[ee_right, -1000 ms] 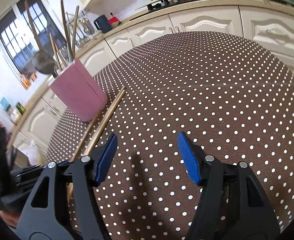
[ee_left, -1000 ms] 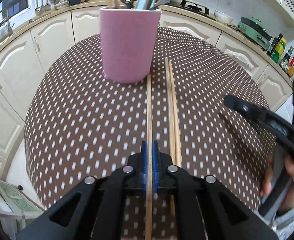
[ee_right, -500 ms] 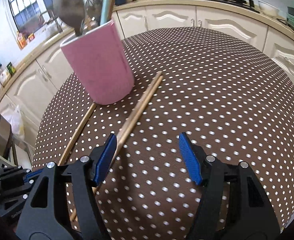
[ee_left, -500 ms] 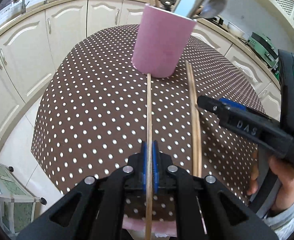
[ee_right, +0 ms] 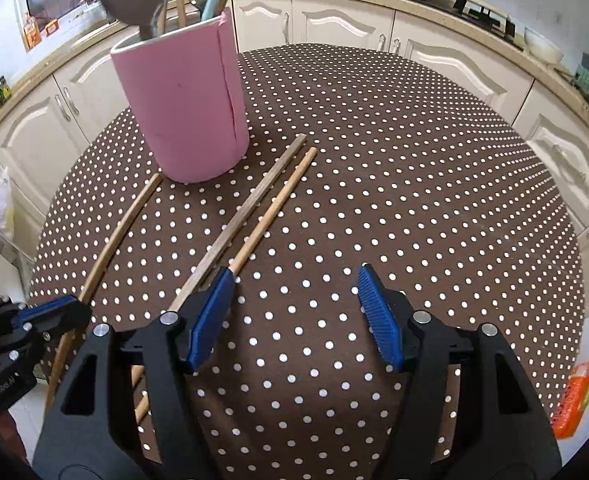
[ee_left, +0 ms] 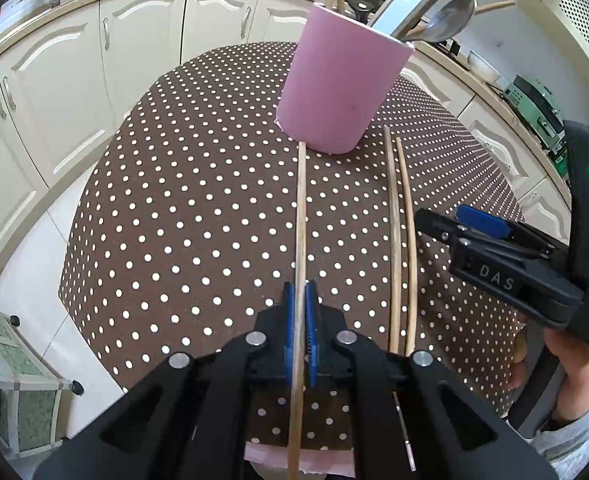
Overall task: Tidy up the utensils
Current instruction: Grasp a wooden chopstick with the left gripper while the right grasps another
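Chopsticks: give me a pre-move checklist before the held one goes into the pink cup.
1. Left gripper shut on a chopstick: ok.
2. Grip near one end: cannot tell; part of the stick runs back under the jaws.
3. Chopstick free of the cup: not ok, its far tip sits at the cup's base.
4. Room in the cup: cannot tell; spoon and other utensils already crowd the rim.
5. Right gripper open, holding nothing: ok.
6. Other two chopsticks lying on the table, apart from the held one: ok.
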Demonstrator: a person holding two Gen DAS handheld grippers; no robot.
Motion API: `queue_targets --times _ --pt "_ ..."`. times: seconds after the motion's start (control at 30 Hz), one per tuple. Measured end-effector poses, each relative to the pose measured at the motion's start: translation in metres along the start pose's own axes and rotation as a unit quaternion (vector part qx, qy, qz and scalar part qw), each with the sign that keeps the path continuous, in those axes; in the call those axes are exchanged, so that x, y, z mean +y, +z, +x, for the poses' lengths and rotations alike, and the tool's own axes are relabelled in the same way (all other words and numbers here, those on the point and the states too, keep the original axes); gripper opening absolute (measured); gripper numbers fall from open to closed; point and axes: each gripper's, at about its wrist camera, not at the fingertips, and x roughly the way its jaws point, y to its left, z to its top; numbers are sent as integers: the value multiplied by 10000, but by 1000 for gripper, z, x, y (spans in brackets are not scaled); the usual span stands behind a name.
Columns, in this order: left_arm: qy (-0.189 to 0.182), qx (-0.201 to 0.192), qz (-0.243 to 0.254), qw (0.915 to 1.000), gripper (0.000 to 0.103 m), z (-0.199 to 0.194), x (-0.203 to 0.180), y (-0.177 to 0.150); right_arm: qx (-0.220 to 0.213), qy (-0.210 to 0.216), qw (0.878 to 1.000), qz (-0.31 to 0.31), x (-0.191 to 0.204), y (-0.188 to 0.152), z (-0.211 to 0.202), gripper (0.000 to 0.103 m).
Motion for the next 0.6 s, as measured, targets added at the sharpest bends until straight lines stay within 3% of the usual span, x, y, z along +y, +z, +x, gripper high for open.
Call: queue_targets --times 0.1,0.2,0.6 --pt "35 64 11 10000 8 -2 0 0 -14 85 10000 36 -9 12 1 64" --pt "34 59 40 10000 19 -4 2 0 10 253 9996 94 -9 18 3 64" --pt "162 229 401 9988 23 5 -11 18 609 -114 9973 -402 -10 27 24 63"
